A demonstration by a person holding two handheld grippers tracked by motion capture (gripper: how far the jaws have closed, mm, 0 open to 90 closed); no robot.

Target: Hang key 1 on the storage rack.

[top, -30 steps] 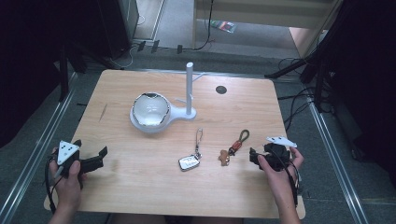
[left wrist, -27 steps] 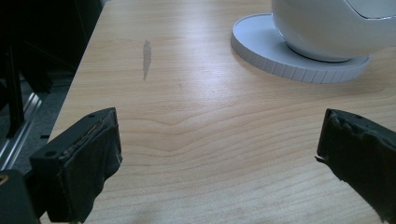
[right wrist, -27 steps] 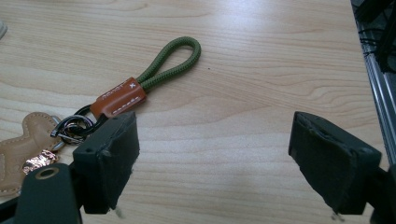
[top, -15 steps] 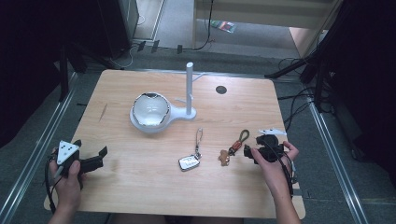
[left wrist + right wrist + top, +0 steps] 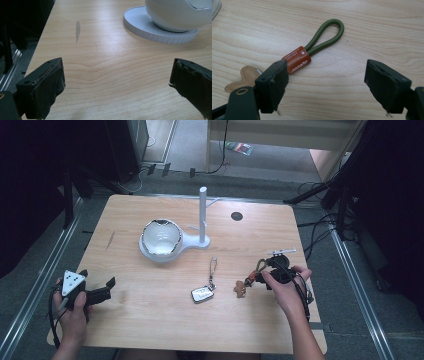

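Wood grain ran across the table (image 5: 150, 320), which stood on a grey floor with dark shapes and cables around it.

Near the middle of the table sat a white bowl (image 5: 161, 238) on a round white base (image 5: 140, 27), and a white post (image 5: 202, 215) rose from the same stand just beside it, toward the far edge. Nearer the front edge lay a silver key fob (image 5: 202, 293) on a thin chain.

Toward the right edge lay the lanyard (image 5: 324, 37), a green cord loop joined by a brown leather tab, with a tan leather tag (image 5: 244, 76) at its other end. All of it rested flat on the wood. The right gripper (image 5: 325, 85) hung low over it, held in the right hand (image 5: 285, 287). Its jaws stood wide apart and had just been closing a little; the left jaw sat at the end of the brown tab, hiding a corner of it, while the cord loop lay beyond the gap between the jaws. Neither pad pressed on the lanyard.

At the front left corner the left gripper (image 5: 117, 85) rested in the left hand (image 5: 75, 307), its jaws also wide apart over bare wood, pointing toward the bowl's base and well apart from it.
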